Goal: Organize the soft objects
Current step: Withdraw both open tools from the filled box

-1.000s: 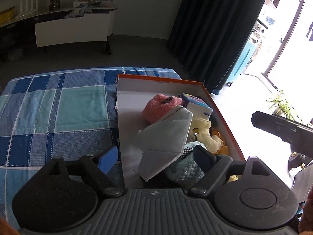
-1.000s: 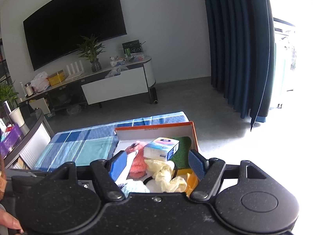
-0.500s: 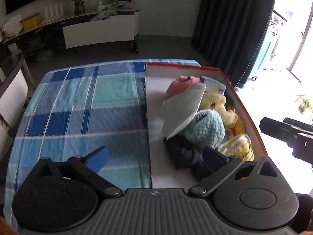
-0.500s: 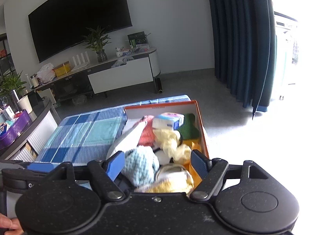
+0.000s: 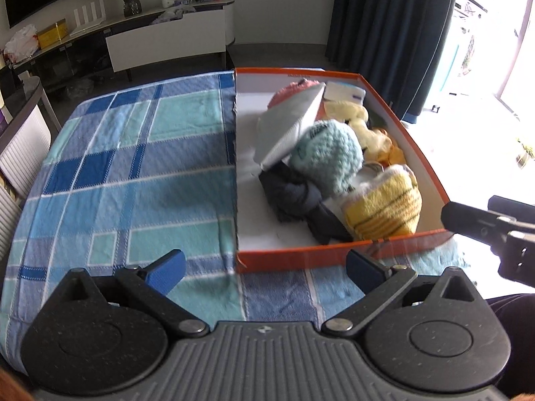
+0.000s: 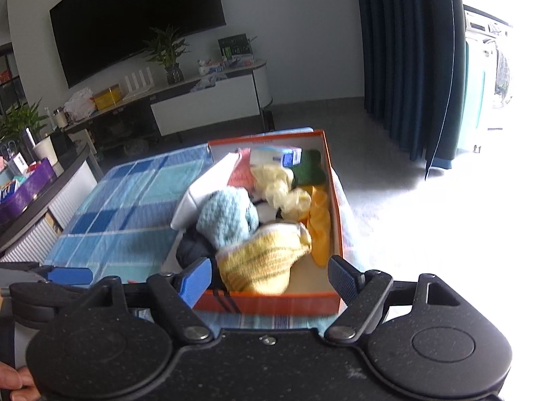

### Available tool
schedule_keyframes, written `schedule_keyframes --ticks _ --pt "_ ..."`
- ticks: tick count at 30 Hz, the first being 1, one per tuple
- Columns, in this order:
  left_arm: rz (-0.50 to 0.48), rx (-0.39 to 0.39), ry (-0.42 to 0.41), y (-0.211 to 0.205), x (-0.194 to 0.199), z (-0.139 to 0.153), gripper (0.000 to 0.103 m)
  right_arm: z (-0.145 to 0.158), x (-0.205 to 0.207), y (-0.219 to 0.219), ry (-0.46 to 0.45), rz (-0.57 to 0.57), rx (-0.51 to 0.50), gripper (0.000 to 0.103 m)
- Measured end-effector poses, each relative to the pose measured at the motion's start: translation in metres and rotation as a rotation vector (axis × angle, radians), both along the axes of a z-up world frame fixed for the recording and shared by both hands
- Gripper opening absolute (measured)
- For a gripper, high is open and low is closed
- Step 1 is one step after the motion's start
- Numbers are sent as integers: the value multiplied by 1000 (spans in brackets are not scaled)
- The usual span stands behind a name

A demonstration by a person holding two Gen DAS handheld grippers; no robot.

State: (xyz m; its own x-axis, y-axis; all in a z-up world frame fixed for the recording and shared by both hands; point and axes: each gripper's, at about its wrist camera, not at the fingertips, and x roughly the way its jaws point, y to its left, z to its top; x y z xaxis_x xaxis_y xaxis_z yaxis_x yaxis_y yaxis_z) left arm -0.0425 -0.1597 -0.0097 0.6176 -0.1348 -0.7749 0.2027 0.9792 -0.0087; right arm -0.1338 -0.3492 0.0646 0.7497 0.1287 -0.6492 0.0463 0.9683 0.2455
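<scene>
- 2 grippers, both mine, hang at the near edge of the table (image 5: pixel 127 167), spread wide and grasping nothing: the left gripper (image 5: pixel 265 269) straddles the near left corner of the orange box (image 5: pixel 301 257), and the right gripper (image 6: pixel 269 279) sits in front of the box's near wall.
- All the soft things I can see lie inside the box, which rests on the blue checked cloth along the table's right edge; the cloth to its left carries nothing.
- At the box's near right corner lies the yellow striped sock (image 5: pixel 384 204), with a dark bundle (image 5: pixel 294 193) touching it on the left.
- Behind them the pale blue knitted piece (image 5: pixel 329 155) props up the grey face mask (image 5: pixel 287 123), which leans tilted against it rather than lying flat, so I judge it was dropped on top of the heap.
- Toward the far wall sit a pink knitted thing (image 5: pixel 287 88), a tissue pack (image 5: pixel 344 92), pale yellow gloves (image 5: pixel 354 117) and, seen from the right wrist, something green (image 6: pixel 309 167).
- Everything hugs the right wall, leaving white floor bare on the left; I judge the gathering nearly finished.
</scene>
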Motion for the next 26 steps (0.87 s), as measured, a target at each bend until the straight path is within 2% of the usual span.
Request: schedule_keyframes --ticks 11,26 --pt "5 14 1 -4 -12 -6 103 -6 -8 2 9 8 4 92" --pt "11 -14 8 -1 -15 -11 103 -7 -8 7 19 14 -16 92"
